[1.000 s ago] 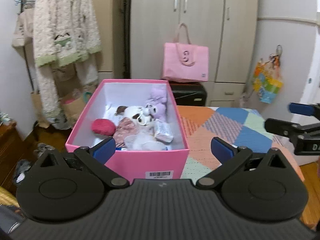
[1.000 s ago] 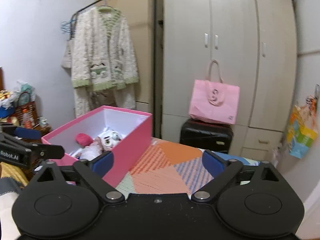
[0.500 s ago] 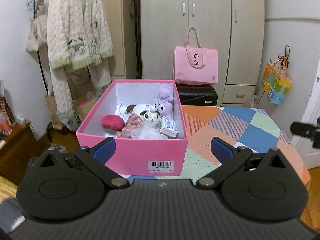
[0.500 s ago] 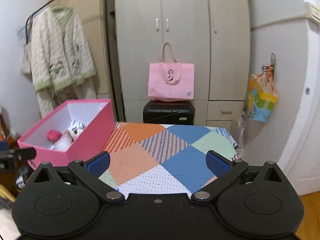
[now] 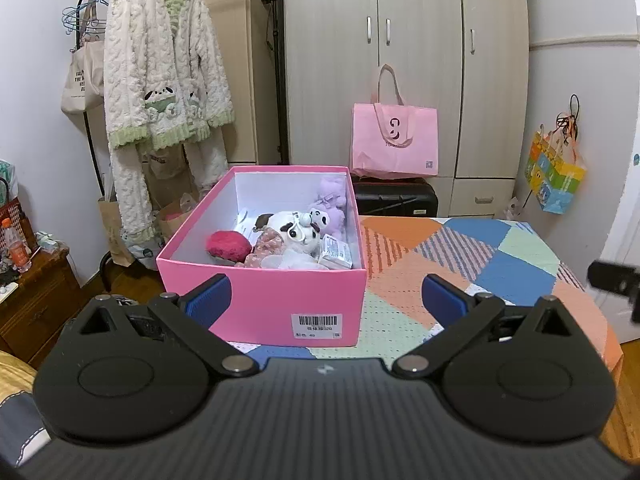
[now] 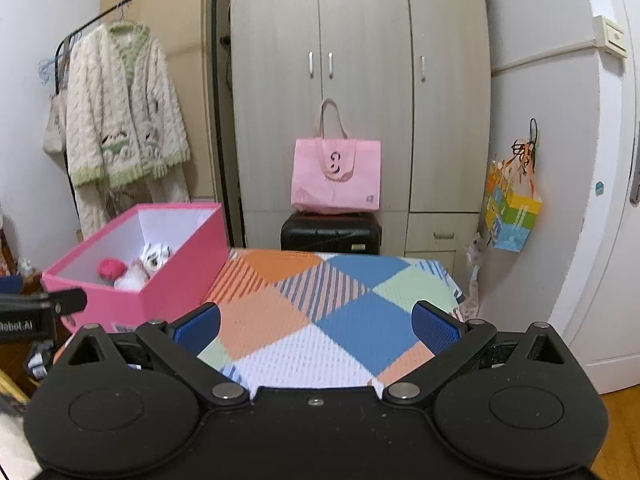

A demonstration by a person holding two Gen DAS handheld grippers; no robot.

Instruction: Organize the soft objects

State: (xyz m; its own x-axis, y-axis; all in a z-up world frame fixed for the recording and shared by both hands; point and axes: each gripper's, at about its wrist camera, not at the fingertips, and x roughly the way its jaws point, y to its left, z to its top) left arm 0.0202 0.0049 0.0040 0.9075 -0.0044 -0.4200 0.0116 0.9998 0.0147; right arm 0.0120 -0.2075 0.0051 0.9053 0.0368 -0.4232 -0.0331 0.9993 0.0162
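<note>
Plushies are all sitting in the pink shoe box (image 5: 276,304) at this point: a white cow-ish toy (image 5: 294,232), a purple plush (image 5: 332,200) against the far right wall, a red fuzzy ball (image 5: 228,246) on the left, plus a small wrapped packet (image 5: 336,254) near the front right corner. The box sits on the left end of the patchwork tablecloth (image 6: 340,300), and the rest of the cloth looks bare from both cameras, so I reckon the sorting is basically finished.

My left gripper (image 5: 324,296) hangs in front of the box's barcode end, fingers spread wide with nothing between them. My right gripper (image 6: 316,324) is the same story, wide apart and empty, pointed over the bare part of the cloth toward the wardrobe (image 6: 360,80). My guess is I'm holding both back and open like this because nothing's left to grab.

Compared with a second ago, the left camera has backed off from the box, so it looks smaller and I see more of the table. The right one has swung away from the box toward the middle of the room, pushing the box to the left edge of its view. Fingers haven't changed their spread.
</note>
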